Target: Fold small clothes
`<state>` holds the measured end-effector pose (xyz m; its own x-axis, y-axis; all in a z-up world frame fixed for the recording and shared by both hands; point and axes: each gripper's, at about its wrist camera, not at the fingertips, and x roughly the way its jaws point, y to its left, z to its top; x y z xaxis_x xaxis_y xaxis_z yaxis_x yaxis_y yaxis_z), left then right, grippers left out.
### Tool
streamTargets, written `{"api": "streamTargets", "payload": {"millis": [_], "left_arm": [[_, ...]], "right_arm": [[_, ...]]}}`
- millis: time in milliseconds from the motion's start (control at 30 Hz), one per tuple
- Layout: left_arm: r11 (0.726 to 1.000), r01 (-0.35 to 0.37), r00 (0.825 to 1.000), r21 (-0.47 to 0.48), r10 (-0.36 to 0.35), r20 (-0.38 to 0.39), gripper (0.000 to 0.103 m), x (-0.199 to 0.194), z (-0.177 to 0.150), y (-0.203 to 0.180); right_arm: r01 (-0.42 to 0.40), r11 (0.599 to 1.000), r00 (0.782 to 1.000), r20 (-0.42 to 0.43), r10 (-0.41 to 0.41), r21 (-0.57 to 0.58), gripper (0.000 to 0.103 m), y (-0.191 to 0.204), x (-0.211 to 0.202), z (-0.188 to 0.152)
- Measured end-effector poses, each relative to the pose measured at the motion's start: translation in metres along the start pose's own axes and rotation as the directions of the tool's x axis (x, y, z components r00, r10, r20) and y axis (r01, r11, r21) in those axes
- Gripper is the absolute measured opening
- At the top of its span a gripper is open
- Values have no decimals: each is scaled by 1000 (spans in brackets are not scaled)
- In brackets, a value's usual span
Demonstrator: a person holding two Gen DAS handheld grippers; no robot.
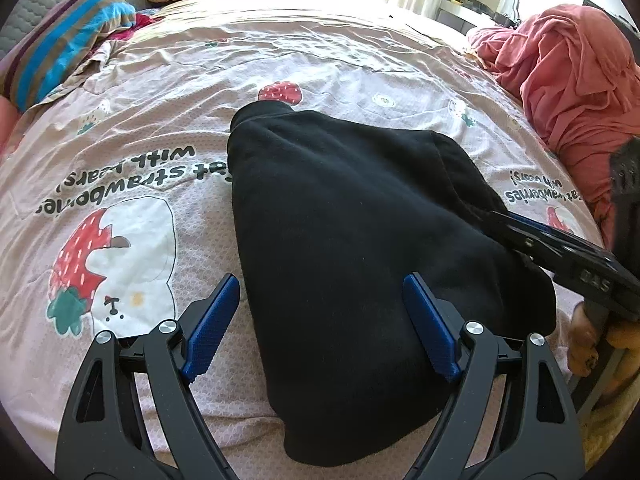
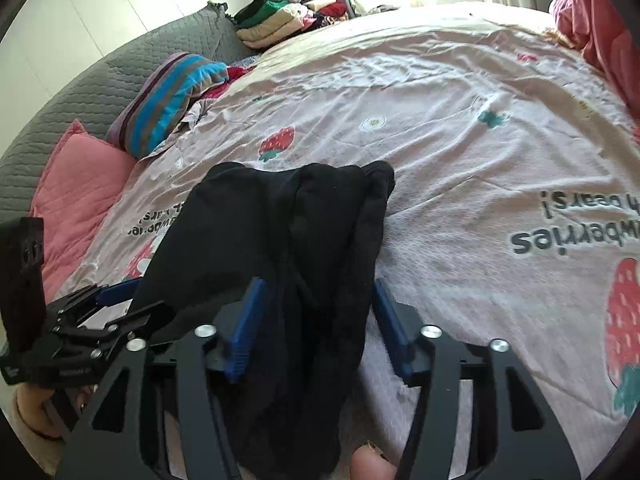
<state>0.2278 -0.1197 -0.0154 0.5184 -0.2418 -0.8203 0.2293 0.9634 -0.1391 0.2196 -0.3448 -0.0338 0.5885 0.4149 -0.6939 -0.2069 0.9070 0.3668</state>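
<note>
- The black garment (image 1: 360,248) lies on the pink strawberry-print bedspread (image 1: 160,120), near the front edge of the bed, already doubled into a long, thick wedge that narrows toward the far end.
- The left gripper (image 1: 320,320) hovers over the near end of the garment with its blue pads spread wide; nothing is pinched. One pad is over the bedspread, the other over the cloth.
- The right gripper (image 2: 316,320) has its jaws parted, and the garment's bunched right edge runs between them without either pad pressing it, so I judge it free.
- The step in hand looks like a re-grip for the next fold, or a tidy-up of the loose right edge.
- To do it well, close on all the layers at a corner, not just the top one; the right edge is rumpled into ridges and could split apart when lifted.
- Take matching corners with both grippers so the fold line stays straight.
- Lift only enough to clear the bedspread; thick, soft cloth sags and drags.
- Keep clear of the red heap of cloth (image 1: 576,92) on the right.
</note>
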Motion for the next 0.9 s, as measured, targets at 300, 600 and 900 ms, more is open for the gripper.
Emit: {"api": "streamTargets", "payload": {"millis": [300, 600, 900], "left_arm": [[1000, 5, 1000, -5, -5, 18, 78, -17, -9, 2], [999, 20, 999, -28, -19, 35, 80, -28, -27, 10], [999, 43, 999, -19, -43, 23, 83, -27, -38, 13]], "right_arm": [[-33, 999, 999, -12, 33, 15, 70, 5, -23, -24], [-75, 996, 997, -24, 76, 43, 24, 10, -26, -44], [64, 998, 998, -29, -63, 21, 56, 11, -23, -54]]}}
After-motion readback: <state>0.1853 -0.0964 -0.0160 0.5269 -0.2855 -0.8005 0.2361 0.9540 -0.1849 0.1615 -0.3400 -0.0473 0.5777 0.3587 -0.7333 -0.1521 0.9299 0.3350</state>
